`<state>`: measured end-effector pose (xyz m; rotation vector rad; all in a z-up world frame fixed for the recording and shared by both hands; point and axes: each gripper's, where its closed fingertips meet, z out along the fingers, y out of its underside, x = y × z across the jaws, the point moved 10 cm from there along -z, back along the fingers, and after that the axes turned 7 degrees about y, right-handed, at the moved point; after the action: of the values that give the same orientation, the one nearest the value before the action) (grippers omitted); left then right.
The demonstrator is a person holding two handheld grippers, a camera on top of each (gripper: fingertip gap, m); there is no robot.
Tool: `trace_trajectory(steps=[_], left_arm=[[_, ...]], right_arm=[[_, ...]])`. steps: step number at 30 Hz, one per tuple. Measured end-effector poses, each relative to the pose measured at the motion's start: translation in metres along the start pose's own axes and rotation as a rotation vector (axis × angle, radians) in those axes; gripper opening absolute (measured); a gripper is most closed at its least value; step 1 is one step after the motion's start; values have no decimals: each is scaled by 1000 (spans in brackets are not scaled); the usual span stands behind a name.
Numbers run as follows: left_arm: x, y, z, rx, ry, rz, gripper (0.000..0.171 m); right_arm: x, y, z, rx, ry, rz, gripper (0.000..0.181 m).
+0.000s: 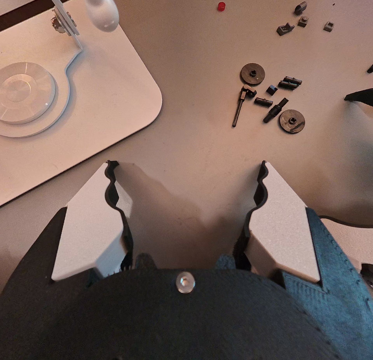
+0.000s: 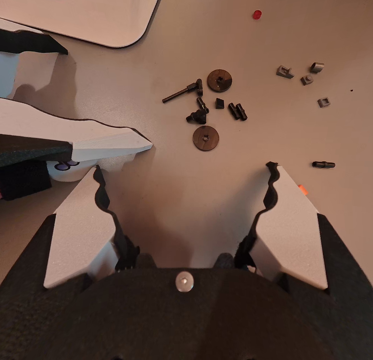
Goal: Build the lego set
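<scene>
Small black Lego parts lie loose on the table: two round discs [image 1: 252, 74] [image 1: 291, 121], a long pin with an elbow [image 1: 241, 104], short connector pins [image 1: 289, 82] and a tiny slope brick [image 1: 271, 90]. The same cluster shows in the right wrist view, discs [image 2: 219, 80] [image 2: 205, 137] included. Grey small pieces [image 1: 285, 28] [image 2: 284, 71] lie farther out, and a red round stud [image 1: 221, 6] [image 2: 256, 14]. My left gripper [image 1: 187, 163] is open and empty, short of the cluster. My right gripper [image 2: 184, 166] is open and empty, just below the cluster.
A white lamp base plate [image 1: 125, 92] with a round lens [image 1: 22, 92] lies to the left; its corner shows in the right wrist view [image 2: 121, 27]. The left gripper's fingers [image 2: 113, 142] reach in from the left. A lone black pin [image 2: 323, 164] and an orange piece [image 2: 302, 189] lie right. Between my right fingertips and the tiny slope brick [image 1: 271, 90] there is roughly 6 cm. The right camera catches it too, in the right wrist view [image 2: 218, 103].
</scene>
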<state>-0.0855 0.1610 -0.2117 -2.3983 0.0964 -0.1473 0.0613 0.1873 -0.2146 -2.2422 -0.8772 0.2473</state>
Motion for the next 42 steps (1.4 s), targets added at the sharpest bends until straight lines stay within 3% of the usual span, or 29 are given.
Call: trace_trajectory(steps=[42], left_arm=[[-2,2,-2,-14,33,27,147]], right_arm=[[0,-1,2,0,-5,-7,155]])
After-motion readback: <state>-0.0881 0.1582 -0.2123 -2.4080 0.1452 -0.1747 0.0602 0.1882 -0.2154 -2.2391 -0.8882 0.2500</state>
